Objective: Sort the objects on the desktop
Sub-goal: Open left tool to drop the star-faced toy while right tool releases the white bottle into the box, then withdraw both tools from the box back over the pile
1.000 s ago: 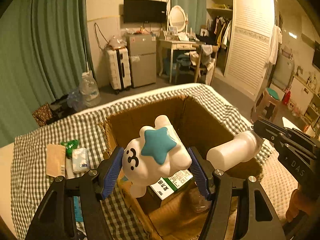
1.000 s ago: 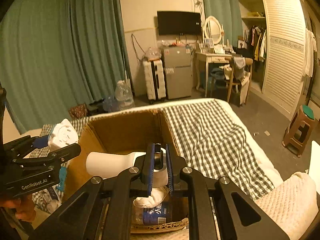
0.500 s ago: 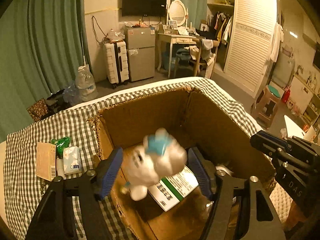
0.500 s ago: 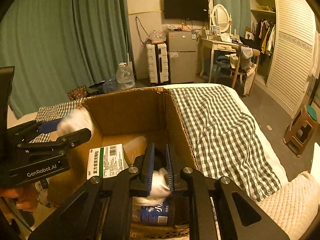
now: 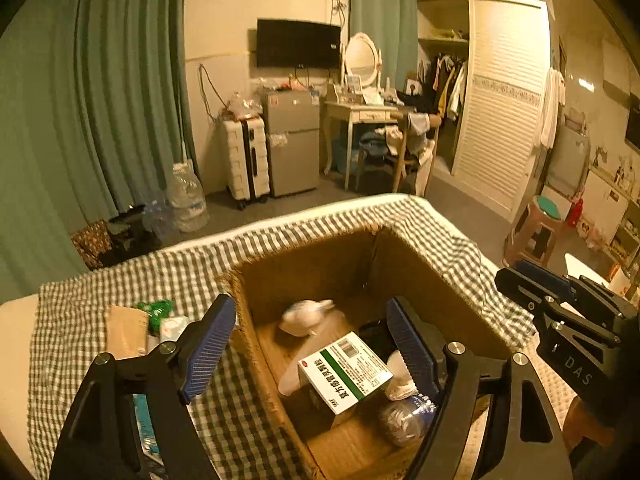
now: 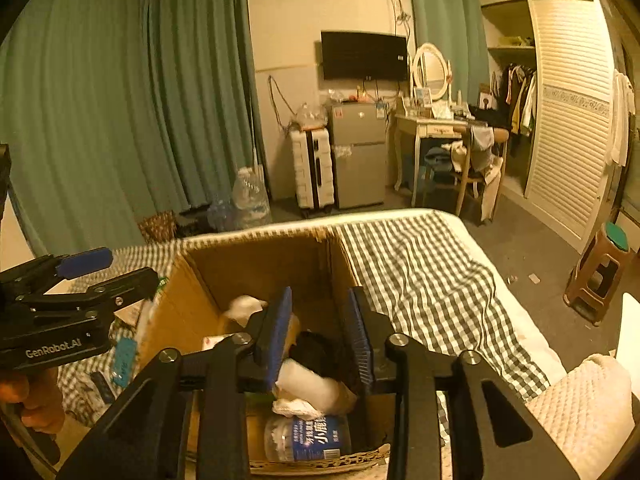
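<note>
An open cardboard box (image 5: pixel 424 276) stands on the checked cloth (image 5: pixel 120 280); it also shows in the right wrist view (image 6: pixel 256 264). Inside lie a white plush toy (image 5: pixel 306 314), blurred, a white-and-green medicine box (image 5: pixel 344 372), a white bottle (image 6: pixel 306 382) and a clear plastic bottle (image 6: pixel 308 438). My left gripper (image 5: pixel 310 344) is open and empty above the box's left wall. My right gripper (image 6: pixel 320 326) is open and empty over the box's right side; it shows in the left wrist view (image 5: pixel 560 304).
Left of the box on the cloth lie a brown card packet (image 5: pixel 126 332), a green wrapper (image 5: pixel 156 310) and a tissue pack (image 5: pixel 172 326). A cream quilted pad (image 6: pixel 580 404) lies at the right. Past the bed edge are a suitcase, fridge and stool (image 6: pixel 604 272).
My left gripper opened and the plush toy dropped into the box. My right gripper opened and let the white bottle fall into the box. Both grippers rose slightly.
</note>
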